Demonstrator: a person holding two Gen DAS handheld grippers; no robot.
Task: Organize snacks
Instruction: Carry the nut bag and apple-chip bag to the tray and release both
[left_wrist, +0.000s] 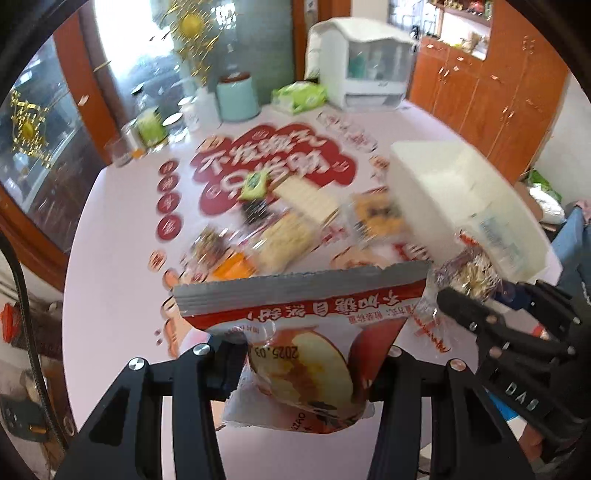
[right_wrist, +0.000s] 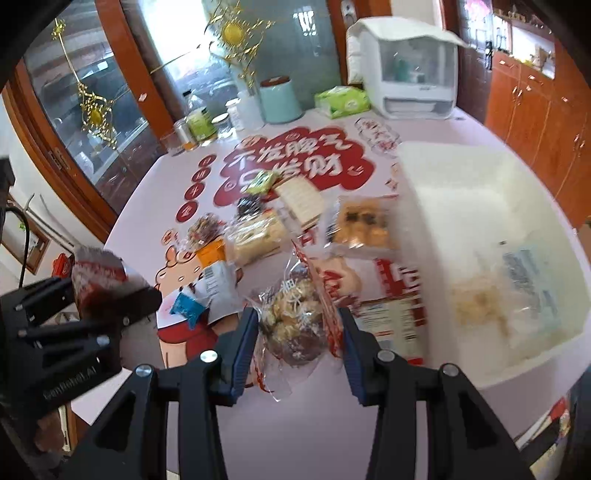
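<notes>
My left gripper (left_wrist: 306, 369) is shut on a red-and-white snack packet (left_wrist: 303, 325) with an apple picture, held up over the near side of the table. Just to its right, my right gripper (right_wrist: 297, 332) is shut on a clear bag of pale nut snacks (right_wrist: 291, 310) with red trim. In the left wrist view the right gripper (left_wrist: 480, 291) and its bag (left_wrist: 469, 275) show beside an open white bin (left_wrist: 454, 192). The left gripper (right_wrist: 110, 291) with its packet (right_wrist: 96, 271) appears at the left of the right wrist view. A pile of wrapped snacks (right_wrist: 258, 229) lies mid-table.
The white bin (right_wrist: 480, 206) stands at the table's right with some snacks inside. At the back are a white appliance (left_wrist: 365, 62), a teal canister (left_wrist: 238, 99), a green tissue pack (left_wrist: 299, 96) and jars (right_wrist: 199, 125). Wooden cabinets (left_wrist: 480, 85) line the right wall.
</notes>
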